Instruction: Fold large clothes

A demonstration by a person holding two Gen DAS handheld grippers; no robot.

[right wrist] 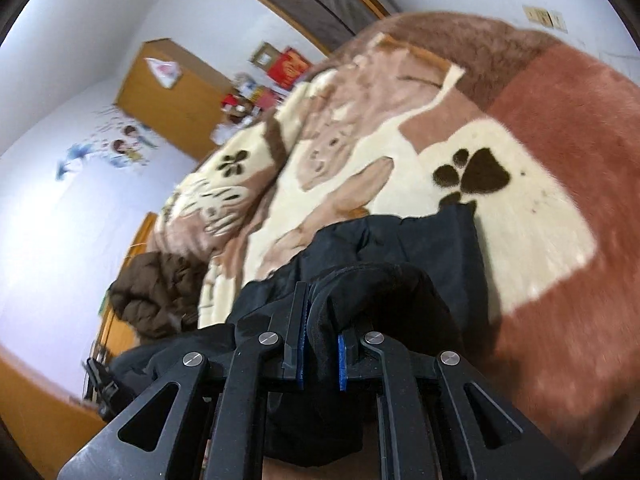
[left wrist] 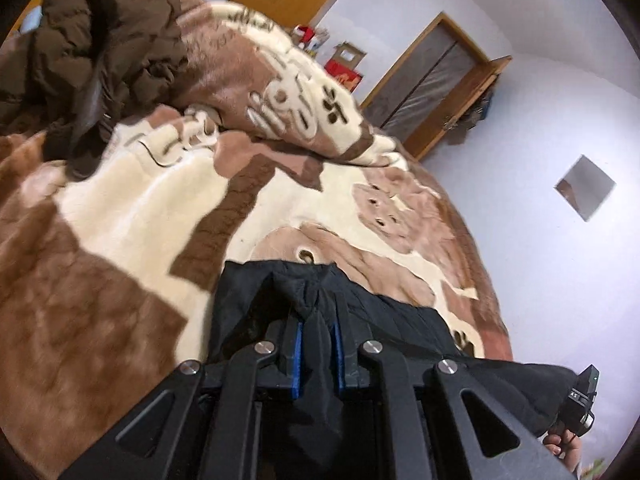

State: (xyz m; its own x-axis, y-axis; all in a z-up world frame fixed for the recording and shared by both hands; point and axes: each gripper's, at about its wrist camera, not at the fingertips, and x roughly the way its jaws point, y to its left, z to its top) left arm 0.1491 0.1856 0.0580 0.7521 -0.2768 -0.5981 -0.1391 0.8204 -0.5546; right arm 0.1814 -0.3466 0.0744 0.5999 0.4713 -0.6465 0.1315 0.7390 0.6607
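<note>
Around: a brown puffy coat (left wrist: 100, 40) is sitting bunched up on the bed, well apart from the black garment, toward the far left side in the left wrist view. In the right wrist view the same coat (right wrist: 156, 292) is hanging out near the bed's left edge.
In the way: a folded-over ridge of the plush blanket (left wrist: 280, 92) is lying across the bed between the coat and the open middle.
Bed: the blanket with bear and paw prints (right wrist: 472, 172) is covering the whole bed.
Garment: the black garment (left wrist: 256, 300) is lying partly on the blanket at the near edge of the bed, the rest lifting up into both grippers. In the right wrist view the black fabric (right wrist: 436, 240) is spreading onto the cream patch just below the paw print.
Left gripper: left gripper (left wrist: 318, 344) jaws are pinching a bunched fold of the black garment between the blue pads.
Right gripper: right gripper (right wrist: 322, 356) jaws are clamping a thick roll of the same garment.
Other side: the right gripper's body and a bit of the person's hand (left wrist: 560, 444) are peeking in at the lower right of the left wrist view.
Room: wooden wardrobe (right wrist: 168, 96), red boxes (right wrist: 288, 64), a door (left wrist: 432, 80) past the far edge of the bed.
Open space: the blanket's middle is lying flat ahead of the garment.
</note>
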